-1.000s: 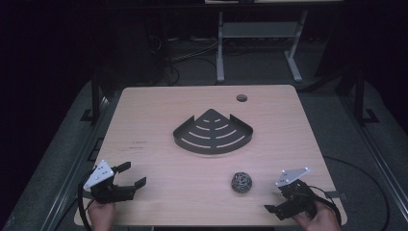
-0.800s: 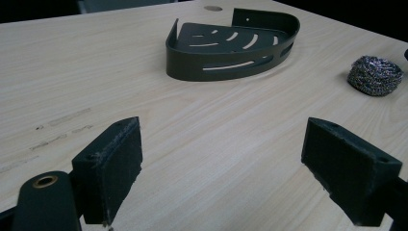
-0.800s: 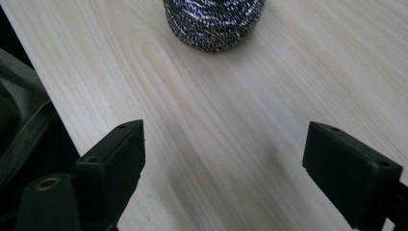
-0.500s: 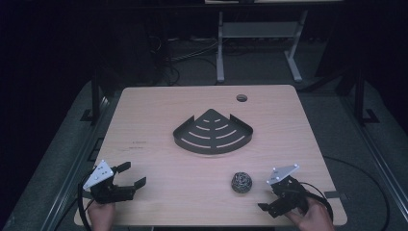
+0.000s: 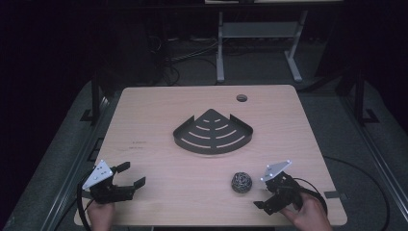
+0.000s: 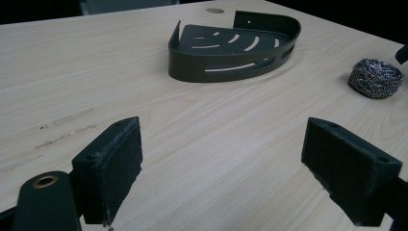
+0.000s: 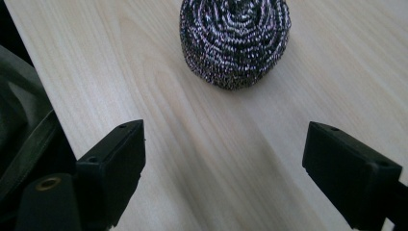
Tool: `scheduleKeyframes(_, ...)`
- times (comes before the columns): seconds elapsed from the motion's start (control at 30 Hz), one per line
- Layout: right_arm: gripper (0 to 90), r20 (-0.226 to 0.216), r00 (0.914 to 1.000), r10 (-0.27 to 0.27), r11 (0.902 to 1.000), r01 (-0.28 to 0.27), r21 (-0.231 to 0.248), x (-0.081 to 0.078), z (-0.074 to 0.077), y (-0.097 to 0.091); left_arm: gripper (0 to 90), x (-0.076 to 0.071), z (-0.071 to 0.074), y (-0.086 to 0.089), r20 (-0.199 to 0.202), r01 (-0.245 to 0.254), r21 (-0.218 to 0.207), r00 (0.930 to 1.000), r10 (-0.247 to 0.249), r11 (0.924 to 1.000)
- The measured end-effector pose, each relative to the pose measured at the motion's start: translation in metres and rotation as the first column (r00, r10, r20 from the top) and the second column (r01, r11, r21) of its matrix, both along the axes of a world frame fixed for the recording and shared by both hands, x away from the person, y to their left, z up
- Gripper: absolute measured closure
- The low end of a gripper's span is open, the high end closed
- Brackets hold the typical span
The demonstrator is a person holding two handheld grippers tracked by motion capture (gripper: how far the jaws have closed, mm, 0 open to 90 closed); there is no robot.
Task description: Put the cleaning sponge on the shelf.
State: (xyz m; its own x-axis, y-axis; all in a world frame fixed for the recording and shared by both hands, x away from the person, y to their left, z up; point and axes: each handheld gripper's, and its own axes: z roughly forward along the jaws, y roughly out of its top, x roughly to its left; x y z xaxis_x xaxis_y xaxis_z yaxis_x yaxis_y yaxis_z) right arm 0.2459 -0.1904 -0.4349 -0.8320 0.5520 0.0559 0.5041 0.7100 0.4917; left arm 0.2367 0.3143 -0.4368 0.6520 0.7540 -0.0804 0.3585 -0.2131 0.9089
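Observation:
A round steel-wool scourer (image 5: 241, 182) lies on the wooden table near its front right. My right gripper (image 5: 262, 194) stands open just right of the scourer, jaws turned toward it and apart from it. In the right gripper view the scourer (image 7: 235, 41) sits ahead of the open gripper (image 7: 223, 163), outside the gap. A black slotted corner basket (image 5: 212, 132) rests at the table's middle. My left gripper (image 5: 132, 174) hangs open at the front left corner with nothing between its jaws. The left gripper view shows the basket (image 6: 231, 48) and the scourer (image 6: 375, 78) far beyond the gripper (image 6: 221, 168).
A round cable hole (image 5: 241, 97) pierces the table at the back right. The table's front edge (image 7: 33, 96) runs close beside my right gripper. A white desk frame (image 5: 260, 33) and cables stand on the dark floor behind.
My right gripper has moved left along the front edge, closer to the scourer. The left gripper and the scourer have stayed put.

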Motion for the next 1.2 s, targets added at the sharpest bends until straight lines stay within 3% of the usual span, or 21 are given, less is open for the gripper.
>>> scheduleKeyframes(1.2, 14.7, -0.010, 0.9976, 0.068, 0.9959, -0.069, -0.058, 0.036, 0.010, 0.044, 13.7, 0.000, 0.001, 0.002, 0.003, -0.004, -0.011, 1.0000, 0.004, 0.9999)
